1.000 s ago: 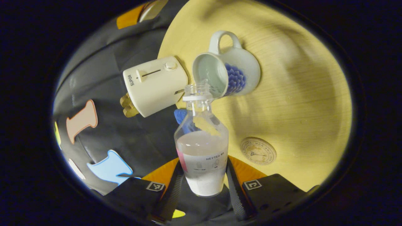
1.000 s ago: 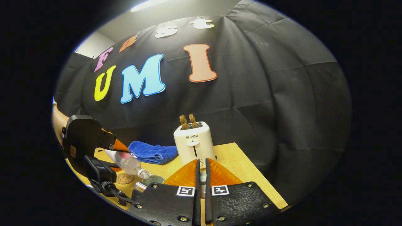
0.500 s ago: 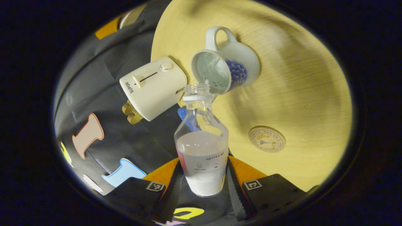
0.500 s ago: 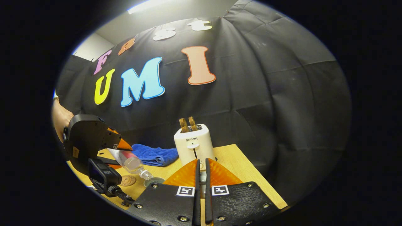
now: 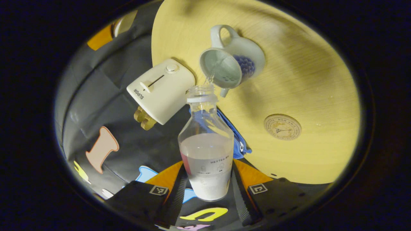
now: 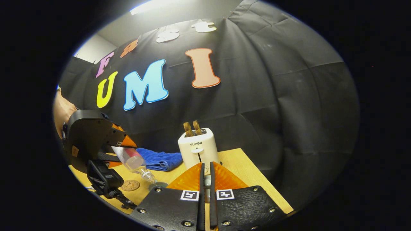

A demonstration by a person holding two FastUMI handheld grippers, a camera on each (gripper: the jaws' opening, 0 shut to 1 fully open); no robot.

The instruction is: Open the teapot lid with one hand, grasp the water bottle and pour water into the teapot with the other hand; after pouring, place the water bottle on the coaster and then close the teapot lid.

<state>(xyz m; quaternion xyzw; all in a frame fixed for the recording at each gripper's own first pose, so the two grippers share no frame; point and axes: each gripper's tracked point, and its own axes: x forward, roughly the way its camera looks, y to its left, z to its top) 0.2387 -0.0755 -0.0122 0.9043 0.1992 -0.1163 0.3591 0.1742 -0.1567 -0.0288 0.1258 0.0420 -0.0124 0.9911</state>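
I am gripping the water bottle [image 5: 206,150] between both fingers of my left gripper [image 5: 207,189], tipping its open mouth just over the teapot [image 5: 231,62]; a thin stream is running from the mouth into the pot's opening. In the left gripper view the coaster [image 5: 282,127] is lying bare on the table [image 5: 314,83], near the teapot, and the toaster [image 5: 160,89] is standing just beside the pot. My right gripper [image 6: 205,183] is pinching down on something small and pale, its fingers nearly together; I cannot tell what it is. The right gripper view is showing my left hand [image 6: 62,110] behind the tilted bottle.
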